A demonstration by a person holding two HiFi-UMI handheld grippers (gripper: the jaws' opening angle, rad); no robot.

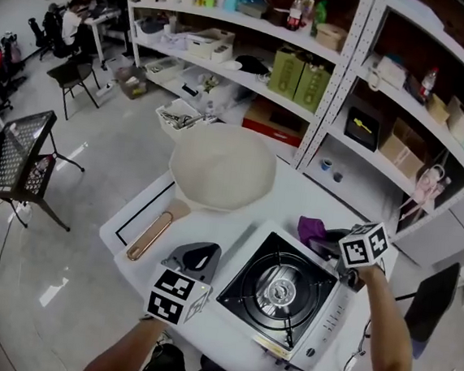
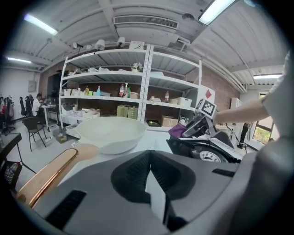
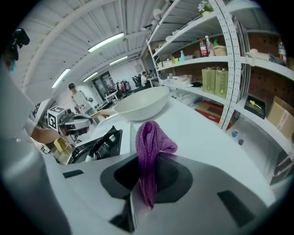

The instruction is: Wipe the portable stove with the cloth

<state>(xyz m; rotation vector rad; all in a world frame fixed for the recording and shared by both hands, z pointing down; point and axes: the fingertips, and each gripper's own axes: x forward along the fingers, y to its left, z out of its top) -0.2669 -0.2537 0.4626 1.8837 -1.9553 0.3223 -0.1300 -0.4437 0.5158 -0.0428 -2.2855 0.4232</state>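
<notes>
The portable stove (image 1: 287, 296) is black-topped with a silver body and sits at the table's near right. My right gripper (image 1: 330, 247) hovers by the stove's far right corner, shut on a purple cloth (image 1: 311, 227). In the right gripper view the cloth (image 3: 149, 142) stands bunched up between the jaws of the right gripper (image 3: 144, 183), and the stove (image 3: 98, 144) lies to the left. My left gripper (image 1: 199, 259) rests left of the stove, shut and holding nothing. In the left gripper view the left gripper (image 2: 148, 158) faces a white bowl (image 2: 110, 131), with the stove (image 2: 202, 149) at right.
A large white bowl (image 1: 221, 167) stands at the table's far side. A copper-coloured handle (image 1: 152, 232) lies near the left edge of the white table (image 1: 296, 195). Metal shelves (image 1: 348, 78) full of boxes rise behind. A black mesh rack (image 1: 18, 156) stands on the floor at left.
</notes>
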